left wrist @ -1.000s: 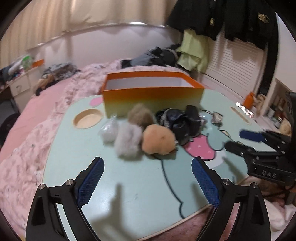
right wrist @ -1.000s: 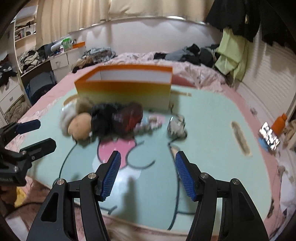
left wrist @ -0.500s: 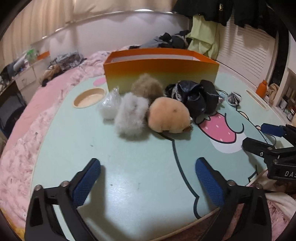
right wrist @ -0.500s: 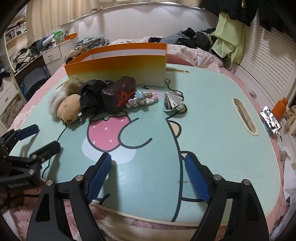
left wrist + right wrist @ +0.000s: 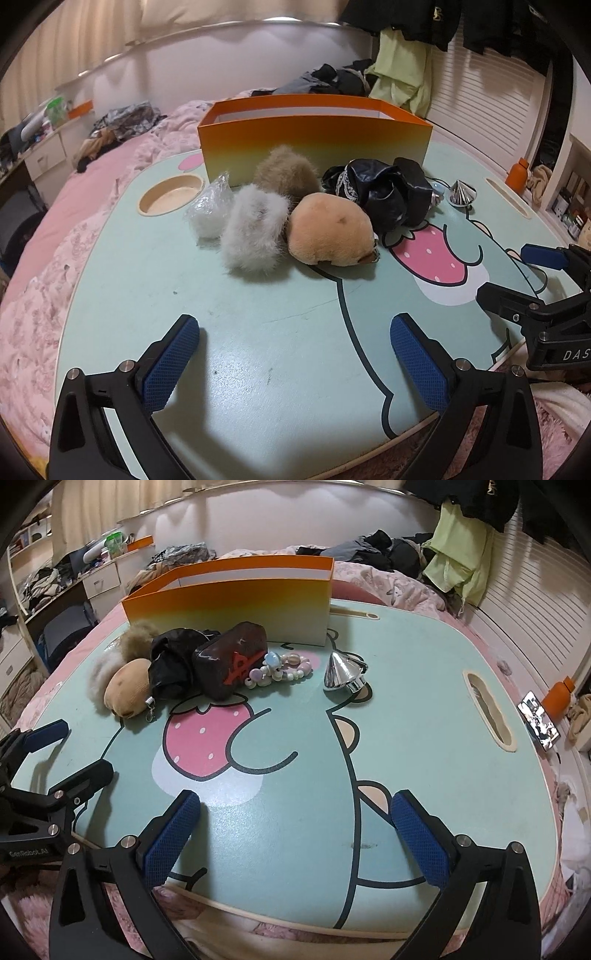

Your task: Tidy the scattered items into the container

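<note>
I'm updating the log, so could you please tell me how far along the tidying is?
Nothing looks done: what shows of the orange box interior looks bare. Nothing is in hand; the left hand-held gripper and right hand-held gripper are open. Left: tan plush, grey pompom, black pouch, bead bracelet, silver cone.

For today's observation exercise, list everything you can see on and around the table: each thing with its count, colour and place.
box: 1, orange fading to yellow, open top, far side of table
fluffy pompoms: 2, pale grey and brown, in front of box
plush toy: 1, tan, beside the grey pompom
clear bag: 1, whitish, by the round cup recess
black fabric bundle: 1, right of the plush toy
dark pouch: 1, red marking, against the bundle
bead bracelet: 1, pastel, right of the pouch
metal cone: 1, silver, right of the beads
table: 1, mint green, cartoon print
left hand-held gripper: 1, open, blue pads
right hand-held gripper: 1, open, blue pads
</note>
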`<state>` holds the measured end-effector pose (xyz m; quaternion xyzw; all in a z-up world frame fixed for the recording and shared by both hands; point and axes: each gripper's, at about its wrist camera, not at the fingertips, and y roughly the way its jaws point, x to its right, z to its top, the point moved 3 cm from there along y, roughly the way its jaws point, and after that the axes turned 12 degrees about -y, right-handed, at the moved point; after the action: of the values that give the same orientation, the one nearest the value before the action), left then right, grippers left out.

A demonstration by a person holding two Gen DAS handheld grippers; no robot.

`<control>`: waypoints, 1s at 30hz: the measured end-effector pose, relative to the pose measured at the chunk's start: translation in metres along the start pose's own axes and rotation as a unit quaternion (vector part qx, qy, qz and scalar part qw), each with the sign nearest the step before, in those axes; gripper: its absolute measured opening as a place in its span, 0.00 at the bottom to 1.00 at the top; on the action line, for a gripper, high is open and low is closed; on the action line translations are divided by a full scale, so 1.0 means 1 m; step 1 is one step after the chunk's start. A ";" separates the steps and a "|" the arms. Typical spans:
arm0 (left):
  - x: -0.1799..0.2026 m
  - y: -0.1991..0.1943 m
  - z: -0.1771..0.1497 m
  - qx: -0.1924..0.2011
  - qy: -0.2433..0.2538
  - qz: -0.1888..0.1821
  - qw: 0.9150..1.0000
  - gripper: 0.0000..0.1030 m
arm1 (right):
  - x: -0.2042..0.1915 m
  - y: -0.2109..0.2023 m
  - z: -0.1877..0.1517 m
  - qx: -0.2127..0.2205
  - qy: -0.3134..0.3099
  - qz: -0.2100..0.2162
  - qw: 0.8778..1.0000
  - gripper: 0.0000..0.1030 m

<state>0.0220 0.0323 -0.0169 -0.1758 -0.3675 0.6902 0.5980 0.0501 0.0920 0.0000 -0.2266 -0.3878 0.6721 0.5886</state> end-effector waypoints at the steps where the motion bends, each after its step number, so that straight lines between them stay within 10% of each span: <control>1: 0.000 0.000 0.000 0.000 0.000 0.000 1.000 1.00 | 0.000 0.000 0.000 0.000 0.000 0.000 1.000 1.00; 17: -0.002 -0.001 0.001 -0.002 -0.005 -0.003 1.000 1.00 | 0.000 0.000 0.000 0.001 0.000 0.000 1.000 1.00; 21: -0.028 -0.019 0.020 0.046 -0.043 -0.025 0.998 0.98 | 0.001 -0.001 0.000 0.002 0.000 0.002 1.000 1.00; 30: -0.067 -0.011 0.068 0.046 -0.079 -0.039 0.995 0.68 | 0.000 0.000 0.001 0.003 0.000 0.001 1.000 1.00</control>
<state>-0.0015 -0.0518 0.0235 -0.0790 -0.3875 0.6946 0.6010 0.0492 0.0920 0.0012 -0.2255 -0.3855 0.6735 0.5890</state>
